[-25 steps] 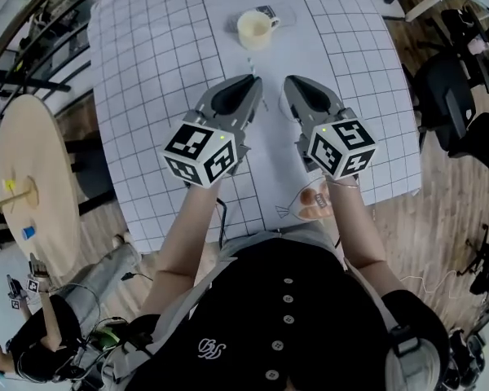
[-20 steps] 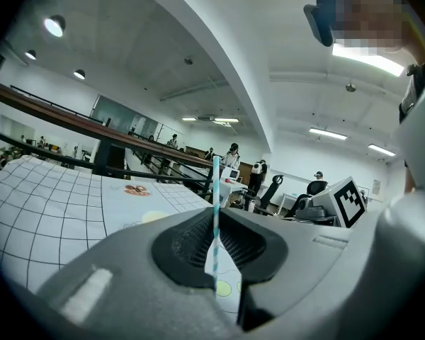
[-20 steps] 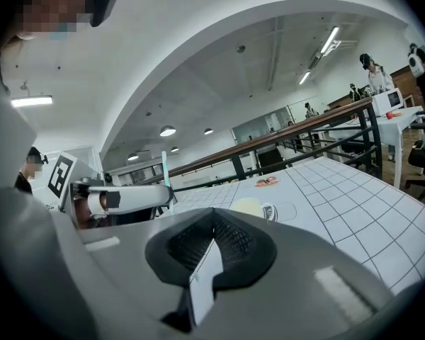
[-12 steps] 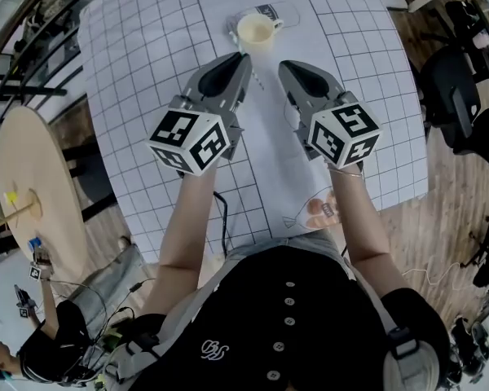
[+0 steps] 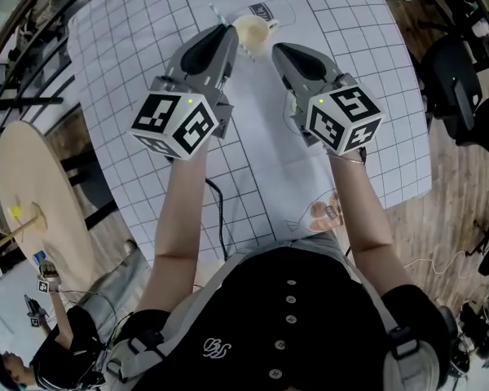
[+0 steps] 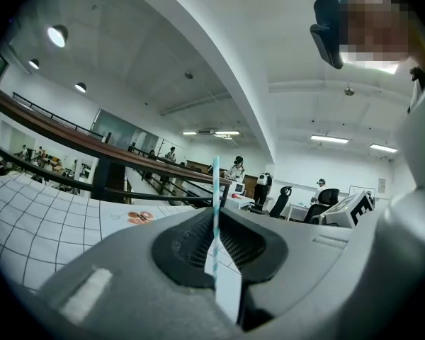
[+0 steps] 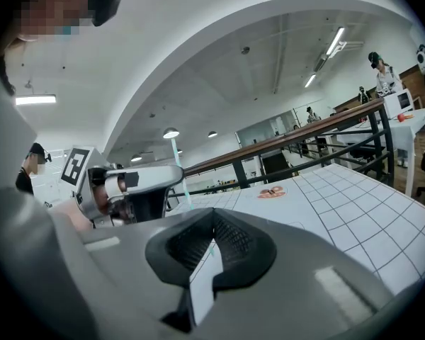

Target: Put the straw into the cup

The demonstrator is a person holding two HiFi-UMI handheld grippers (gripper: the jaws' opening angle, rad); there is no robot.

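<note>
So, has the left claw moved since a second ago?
Yes. The left claw went forward, up the table, to just left of the cup.

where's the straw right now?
The straw is clamped upright between the fingers of the left gripper, centre of that gripper's view; in the head view its tip pokes out just left of the cup.

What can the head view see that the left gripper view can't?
Only the head view shows the cup and the wooden floor. Only the left gripper view shows ceiling lights and people far off. Both show the straw pinched in the left gripper, and the checked table.
</note>
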